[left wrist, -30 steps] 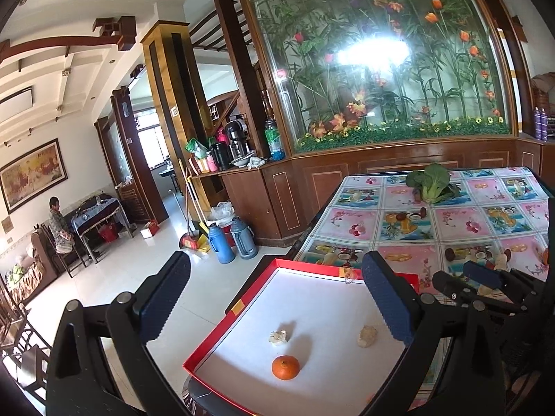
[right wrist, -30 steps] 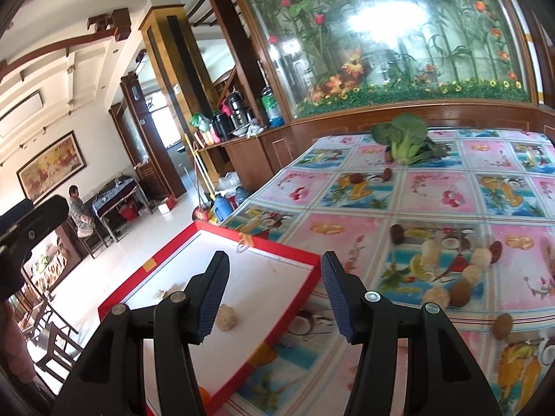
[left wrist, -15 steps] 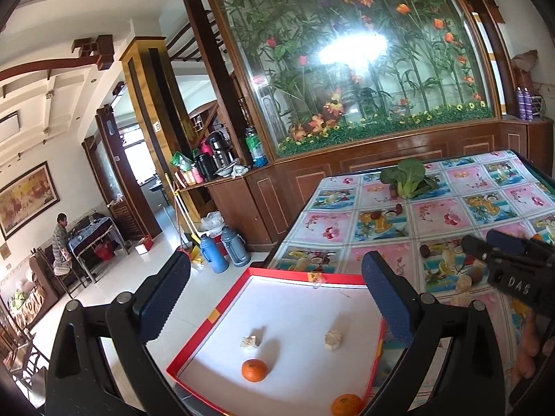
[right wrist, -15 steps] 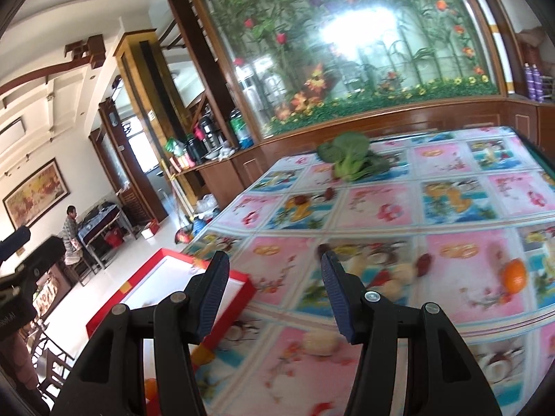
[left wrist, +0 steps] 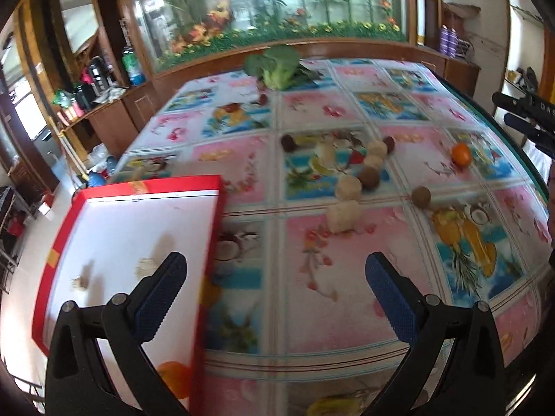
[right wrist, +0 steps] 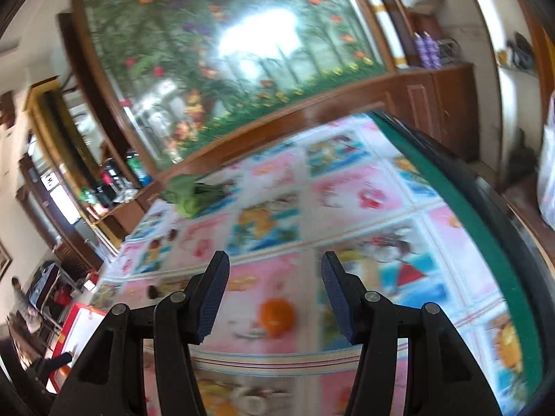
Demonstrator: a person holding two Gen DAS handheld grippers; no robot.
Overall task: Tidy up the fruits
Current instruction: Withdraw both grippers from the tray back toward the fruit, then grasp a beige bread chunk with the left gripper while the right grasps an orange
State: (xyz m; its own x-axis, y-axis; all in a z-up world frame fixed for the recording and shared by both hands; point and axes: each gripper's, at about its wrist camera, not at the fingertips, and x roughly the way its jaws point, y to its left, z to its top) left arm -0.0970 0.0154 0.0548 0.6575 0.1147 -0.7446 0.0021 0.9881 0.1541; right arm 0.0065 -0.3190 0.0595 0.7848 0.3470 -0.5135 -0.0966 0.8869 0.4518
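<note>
A red-rimmed white tray [left wrist: 145,187] lies at the table's left edge, holding an orange [left wrist: 173,374] and two pale pieces [left wrist: 145,267]. On the tablecloth lie pale chunks [left wrist: 347,215], brown round fruits [left wrist: 421,197] and a loose orange [left wrist: 461,154]. My left gripper [left wrist: 274,291] is open and empty above the cloth beside the tray. My right gripper [right wrist: 274,293] is open and empty, hovering just behind the loose orange [right wrist: 276,315], which shows between its fingers.
A green leafy vegetable [left wrist: 277,66] lies at the table's far side, also in the right wrist view [right wrist: 189,196]. The table's green right edge [right wrist: 485,242] is close to the right gripper. A wooden cabinet wall [left wrist: 312,48] stands behind.
Both grippers swung right, away from the tray and over the tablecloth. The right gripper now hovers over the loose orange. Both stay open.
</note>
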